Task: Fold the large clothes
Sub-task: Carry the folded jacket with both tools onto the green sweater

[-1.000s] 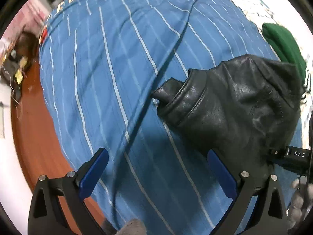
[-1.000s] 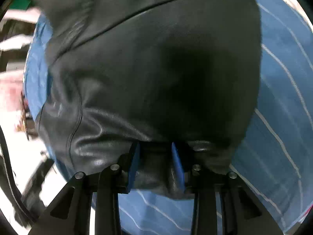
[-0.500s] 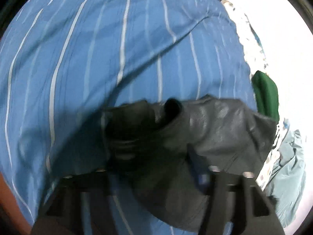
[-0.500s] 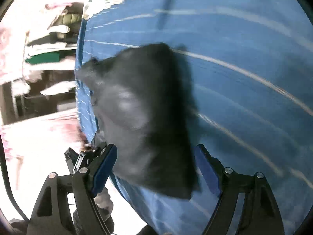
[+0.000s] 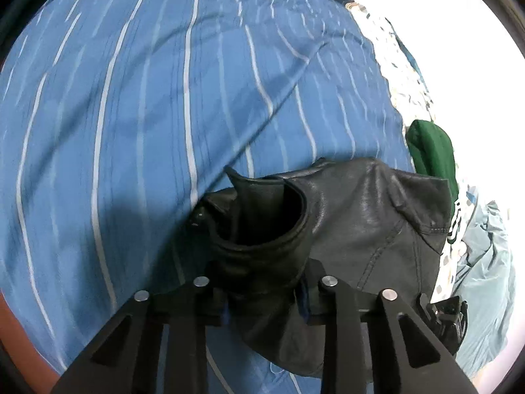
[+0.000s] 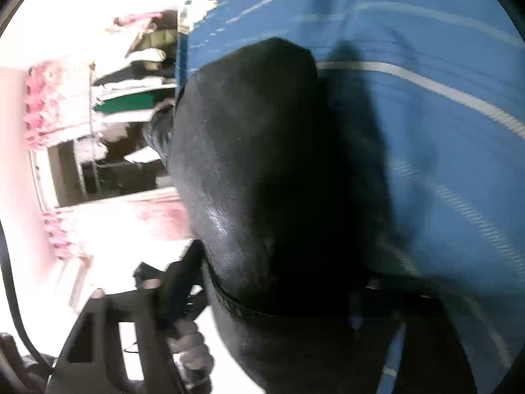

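Observation:
A black leather jacket (image 5: 354,229) lies bunched on the blue striped bed cover (image 5: 147,98). My left gripper (image 5: 264,305) is shut on a rolled cuff or collar of the jacket at its near edge. In the right wrist view the jacket (image 6: 262,180) fills the middle, blurred. My right gripper (image 6: 272,302) stands wide around the jacket's near end, and the leather hides its pads. The other gripper and a gloved hand (image 6: 183,335) show at lower left.
A green garment (image 5: 433,154) and a pale teal cloth (image 5: 485,279) lie at the bed's right edge. A brown floor strip (image 5: 13,321) shows at lower left. Shelves with folded clothes (image 6: 131,98) stand beyond the bed in the right wrist view.
My left gripper moved right onto the jacket and closed on its cuff. My right gripper let go of the jacket, opened wide and pulled back, then came close again.

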The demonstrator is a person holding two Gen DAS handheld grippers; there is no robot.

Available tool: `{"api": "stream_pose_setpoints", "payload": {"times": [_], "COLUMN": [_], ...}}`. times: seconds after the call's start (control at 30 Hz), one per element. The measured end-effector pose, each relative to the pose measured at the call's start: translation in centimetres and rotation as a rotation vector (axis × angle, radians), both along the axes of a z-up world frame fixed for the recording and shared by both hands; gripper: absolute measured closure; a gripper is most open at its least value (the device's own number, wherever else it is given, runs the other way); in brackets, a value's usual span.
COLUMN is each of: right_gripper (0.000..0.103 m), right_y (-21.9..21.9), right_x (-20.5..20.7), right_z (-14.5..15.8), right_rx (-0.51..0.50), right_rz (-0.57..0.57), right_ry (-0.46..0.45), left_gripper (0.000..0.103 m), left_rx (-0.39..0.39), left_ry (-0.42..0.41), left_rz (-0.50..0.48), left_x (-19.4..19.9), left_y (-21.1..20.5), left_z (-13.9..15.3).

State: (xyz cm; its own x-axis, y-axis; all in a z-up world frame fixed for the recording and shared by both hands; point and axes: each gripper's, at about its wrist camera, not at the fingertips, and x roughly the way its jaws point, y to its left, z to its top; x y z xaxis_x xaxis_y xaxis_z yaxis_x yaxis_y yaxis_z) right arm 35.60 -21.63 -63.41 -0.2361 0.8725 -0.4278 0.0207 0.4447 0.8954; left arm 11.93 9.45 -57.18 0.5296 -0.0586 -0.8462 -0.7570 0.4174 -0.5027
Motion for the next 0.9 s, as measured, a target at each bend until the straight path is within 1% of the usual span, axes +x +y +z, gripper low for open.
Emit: {"api": "stream_pose_setpoints", "payload": {"times": [0.03,0.07,0.1,0.17,0.33,0.4,0.47,0.57,0.7,0.8,0.83,0.9], "right_gripper": [0.044,0.050,0.052,0.055,0.057,0.057,0.057,0.058,0.058,0.058,0.058,0.058], "right_y": [0.2,0.4,-1.1,-1.2,-0.6,0.1,0.9,2.3,2.7,1.5,0.9,-0.2], "right_x": [-0.2,-0.4,-0.7,-1.4,-2.2,-2.1,-1.6,0.3,3.9,7.8,9.4,12.4], "right_z": [0.7,1.5,2.0,3.6,7.7,9.6,11.7,15.0,19.3,21.8,22.5,23.3], "right_rx": [0.008,0.020,0.036,0.060,0.072,0.089,0.088,0.104,0.116,0.124,0.123,0.138], "right_rz": [-0.009,-0.022,-0.033,-0.072,-0.135,-0.167,-0.195,-0.249,-0.309,-0.365,-0.385,-0.420], "right_ry": [-0.010,-0.013,-0.008,0.003,0.015,0.021,0.008,-0.023,-0.079,-0.119,-0.131,-0.138], "left_gripper": [0.079,0.080,0.080,0.081,0.082,0.083,0.083,0.083,0.083,0.083,0.083,0.083], "left_rx": [-0.004,-0.006,-0.003,0.004,-0.007,-0.007,-0.007,0.007,0.027,0.032,0.041,0.041], "left_ry": [-0.003,-0.006,-0.010,-0.022,-0.071,-0.091,-0.113,-0.149,-0.222,-0.281,-0.298,-0.329], "left_rz": [-0.008,-0.023,-0.040,-0.073,-0.134,-0.166,-0.198,-0.261,-0.346,-0.383,-0.398,-0.416], "left_x": [0.2,0.4,0.8,1.5,3.5,4.9,6.8,10.7,17.8,24.0,26.6,30.6], "left_y": [0.4,0.8,1.3,2.3,5.4,6.8,7.9,9.3,9.9,9.5,9.1,8.3], "left_z": [0.3,0.8,1.4,2.8,6.3,8.0,9.6,12.4,16.1,18.4,19.1,19.7]}}
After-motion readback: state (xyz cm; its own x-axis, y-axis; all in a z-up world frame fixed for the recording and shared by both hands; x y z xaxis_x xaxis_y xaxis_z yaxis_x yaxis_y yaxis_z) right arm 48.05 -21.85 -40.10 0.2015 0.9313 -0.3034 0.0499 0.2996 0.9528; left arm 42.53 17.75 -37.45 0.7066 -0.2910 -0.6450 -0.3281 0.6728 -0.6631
